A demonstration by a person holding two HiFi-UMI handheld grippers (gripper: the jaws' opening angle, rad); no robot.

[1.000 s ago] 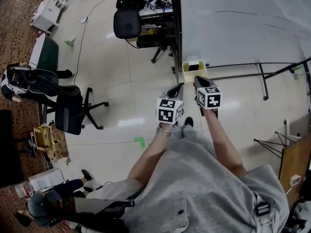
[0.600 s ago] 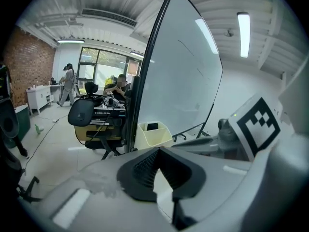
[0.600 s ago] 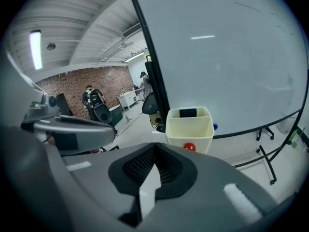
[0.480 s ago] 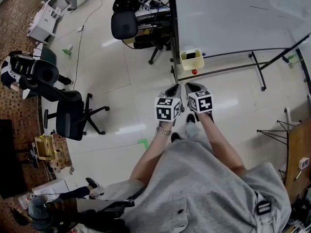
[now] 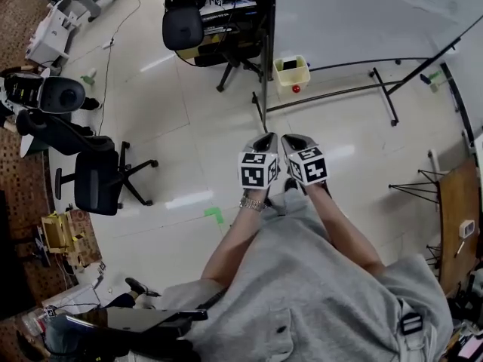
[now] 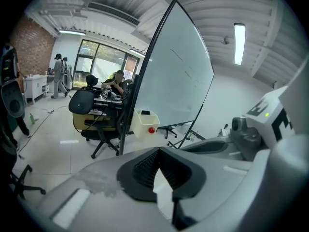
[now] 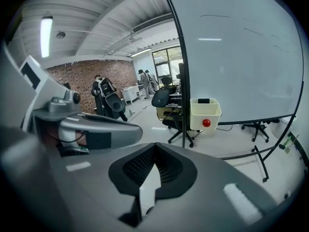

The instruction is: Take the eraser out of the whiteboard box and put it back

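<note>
The pale yellow whiteboard box (image 5: 291, 73) with a red dot hangs at the lower left corner of the whiteboard (image 5: 362, 13). A dark eraser (image 5: 289, 65) lies in its top. Both grippers are held side by side over the floor, well short of the box. My left gripper (image 5: 266, 138) and right gripper (image 5: 290, 139) are shut with nothing between the jaws. In the left gripper view the box (image 6: 145, 124) is far beyond the jaws of my left gripper (image 6: 158, 150). The right gripper view shows the box (image 7: 205, 115) and eraser (image 7: 203, 101) ahead of my right gripper (image 7: 154, 146).
The whiteboard stand's black legs (image 5: 381, 96) spread over the floor to the right. Black office chairs (image 5: 98, 179) stand at the left and one more chair (image 5: 183, 29) sits by a cluttered desk behind the board. A green tape mark (image 5: 214, 214) is on the floor.
Both grippers have drawn back from the box together, still shut. In the head view the box and whiteboard have slid up and away.
</note>
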